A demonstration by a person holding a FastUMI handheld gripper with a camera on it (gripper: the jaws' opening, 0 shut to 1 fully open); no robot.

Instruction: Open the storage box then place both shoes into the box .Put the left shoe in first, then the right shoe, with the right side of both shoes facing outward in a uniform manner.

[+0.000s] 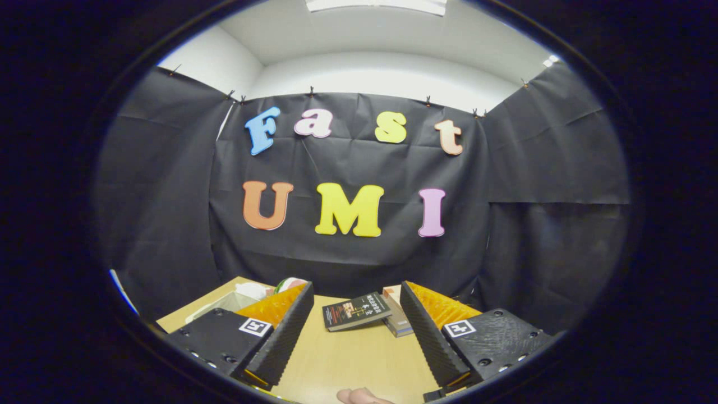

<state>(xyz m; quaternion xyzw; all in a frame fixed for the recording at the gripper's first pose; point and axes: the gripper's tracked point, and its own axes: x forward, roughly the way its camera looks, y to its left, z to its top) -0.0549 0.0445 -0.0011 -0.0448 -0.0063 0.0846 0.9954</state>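
Gripper view: the gripper (356, 287) gapes wide, holding nothing, over the table (359, 353), aimed at books (356, 310) by the far edge. A pale box (216, 306) sits at the far left corner, half hidden behind the left finger. Pale shapes (289, 283) beside it may be shoes. Their toes and long axes, and the lid's state, are too hidden to tell. Any work there, I judge, needs the gripper squared to that corner.
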